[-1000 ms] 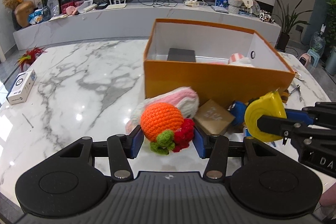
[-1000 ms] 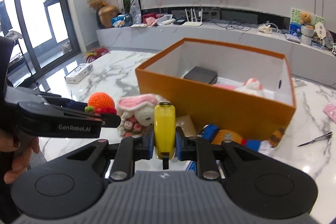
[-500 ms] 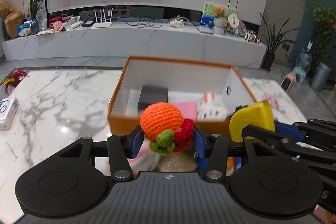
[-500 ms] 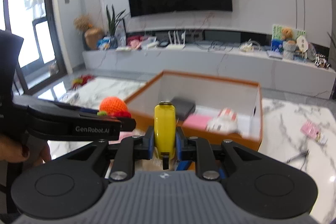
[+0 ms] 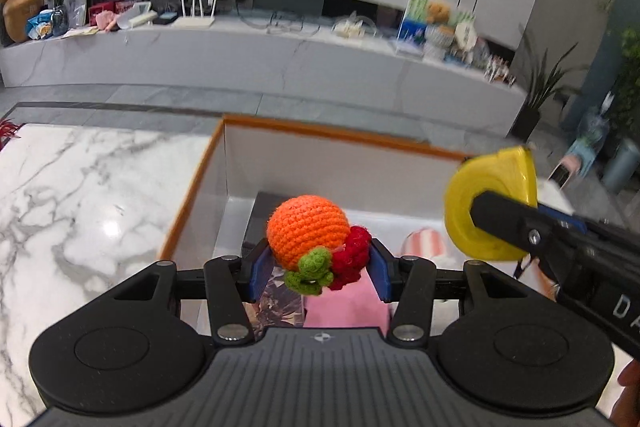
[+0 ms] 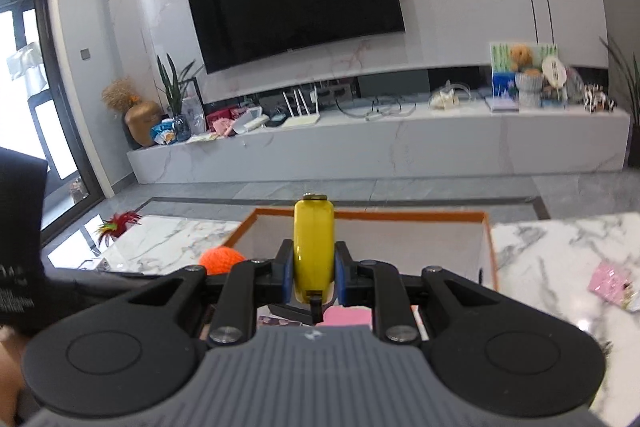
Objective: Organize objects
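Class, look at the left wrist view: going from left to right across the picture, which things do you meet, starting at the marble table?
marble table → orange box left wall → crocheted orange toy in the left gripper → striped pink toy → yellow tape measure

Your left gripper has blue pads on black fingers, and between them sits a crochet ball in bright orange with a green leaf and red bits near you. Your right gripper, also black with blue pads, shows a plain yellow tape measure. The box is orange outside, white inside. In it lies something pink, possibly a card. The table is white marble with grey veins.
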